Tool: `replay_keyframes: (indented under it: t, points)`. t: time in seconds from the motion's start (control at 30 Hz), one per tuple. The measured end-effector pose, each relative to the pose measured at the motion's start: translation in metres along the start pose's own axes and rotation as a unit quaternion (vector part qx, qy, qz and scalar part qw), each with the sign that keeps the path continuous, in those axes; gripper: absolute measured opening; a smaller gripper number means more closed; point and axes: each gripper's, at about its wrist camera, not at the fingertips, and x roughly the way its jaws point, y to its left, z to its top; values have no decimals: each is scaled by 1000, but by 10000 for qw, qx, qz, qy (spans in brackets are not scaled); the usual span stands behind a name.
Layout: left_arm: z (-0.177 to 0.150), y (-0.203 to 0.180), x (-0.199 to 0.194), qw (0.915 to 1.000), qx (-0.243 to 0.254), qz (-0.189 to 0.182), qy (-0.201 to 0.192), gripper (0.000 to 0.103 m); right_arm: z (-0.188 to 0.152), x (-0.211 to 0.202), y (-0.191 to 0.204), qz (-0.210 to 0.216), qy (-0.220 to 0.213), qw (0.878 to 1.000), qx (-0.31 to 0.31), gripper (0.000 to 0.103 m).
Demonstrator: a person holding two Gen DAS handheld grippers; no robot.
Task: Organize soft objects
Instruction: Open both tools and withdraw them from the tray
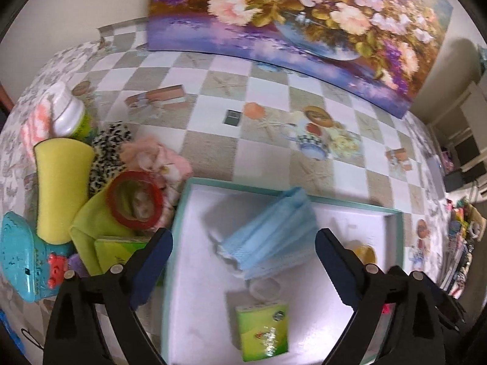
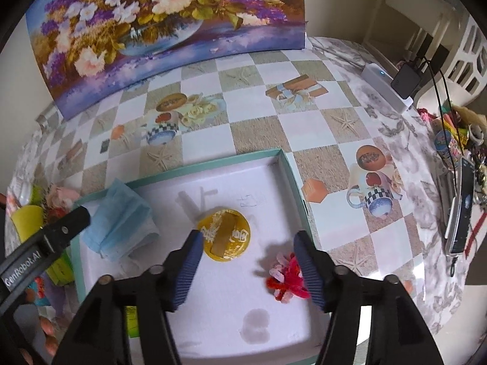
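Blue mask (image 1: 268, 237) between wide left jaws, right jaws wide over tray (image 2: 283, 164)

Face masks (image 1: 268, 237) motion-blurred; tissue pack (image 1: 121, 248) half hidden behind left jaws.

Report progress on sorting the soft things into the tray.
Done: the blue face mask, green tissue pack, gold round item and red-pink tuft already lie in the teal-rimmed tray. In hand: nothing; the left claw and right claw both hang open over the tray. Left: the pile beside it, including the yellow sponge, leopard-print fabric and pink cloth.
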Motion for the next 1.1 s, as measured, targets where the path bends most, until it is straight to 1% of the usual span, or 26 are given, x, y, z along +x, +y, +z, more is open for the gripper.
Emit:
replay_keyframes:
  t: [0.07, 0.1, 0.13, 0.17, 0.23, 0.33, 0.47, 0.57, 0.67, 0.83, 0.97, 1.1]
  points:
    - [-1, 4, 2, 10000, -18, 97, -2, 95, -1, 4, 2, -96, 41, 9999, -68, 84]
    - [-1, 6, 3, 9999, -30, 139, -2, 95, -1, 6, 3, -149, 70, 9998, -91, 87]
    - [-1, 7, 4, 9999, -35, 163, -8, 95, -2, 8, 3, -172, 93, 9998, -99, 92]
    - [-1, 8, 5, 9998, -32, 204, -13, 95, -2, 9, 3, -183, 109, 9997, -108, 98]
    - [-2, 10, 7, 9995, 2, 314, -6, 95, -3, 11, 3, -220, 132, 9996, -119, 103]
    - [-3, 12, 11, 9992, 37, 396, 53, 96, -4, 12, 3, -266, 144, 9995, -124, 103]
    - [-3, 12, 11, 9991, 59, 410, 87, 96, -3, 10, 3, -295, 103, 9994, -135, 103]
    - [-3, 12, 8, 9986, 165, 475, 146, 96, -2, 6, 4, -316, 98, 9993, -154, 103]
    - [-1, 15, 0, 9988, 191, 414, 174, 96, -1, -2, 6, -314, 83, 9993, -168, 103]
    - [2, 22, -18, 9975, 478, 506, 75, 96, -1, -20, 14, -319, -86, 9992, -243, 103]
    - [4, 36, -33, 9953, 667, 705, -38, 96, -1, -34, 24, -97, -214, 9994, -249, 103]
    - [8, 56, -51, 9959, 567, 677, -181, 96, -3, -46, 38, 15, -343, 9989, -316, 103]
